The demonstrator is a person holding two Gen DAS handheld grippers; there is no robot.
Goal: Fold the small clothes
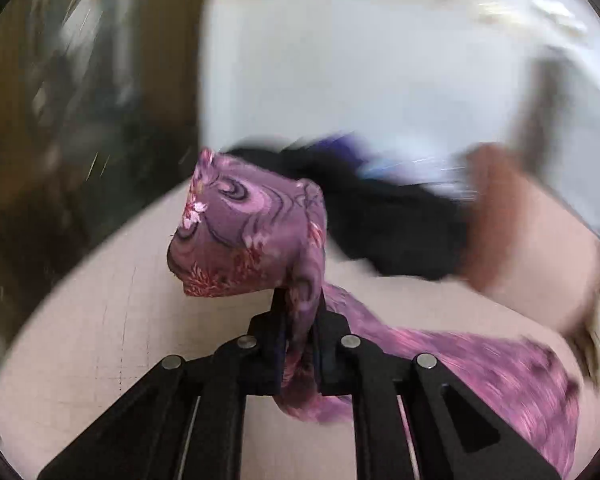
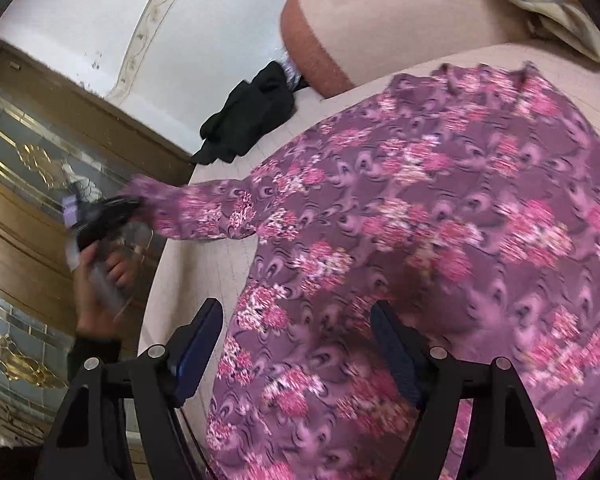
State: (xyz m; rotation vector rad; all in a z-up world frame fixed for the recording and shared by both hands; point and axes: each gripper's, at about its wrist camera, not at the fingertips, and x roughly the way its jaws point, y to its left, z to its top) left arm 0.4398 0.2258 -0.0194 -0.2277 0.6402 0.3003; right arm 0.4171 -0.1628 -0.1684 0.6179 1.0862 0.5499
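Observation:
A purple floral garment (image 2: pixel 420 216) lies spread on the pale pink table (image 2: pixel 228 264). My left gripper (image 1: pixel 298 320) is shut on the end of its sleeve (image 1: pixel 244 236), which sticks up past the fingertips; the same gripper shows in the right wrist view (image 2: pixel 112 210), pulling the sleeve out over the table's left edge. My right gripper (image 2: pixel 296 332) is open and empty, hovering above the garment's lower body with a finger on each side of the cloth's left part.
A black garment (image 2: pixel 248 116) lies bunched at the table's far edge, also in the left wrist view (image 1: pixel 388 220). A pink and brown cushion (image 2: pixel 360 28) and a cream cloth (image 2: pixel 540 4) lie beyond. A wooden glazed door (image 2: pixel 28 200) stands left.

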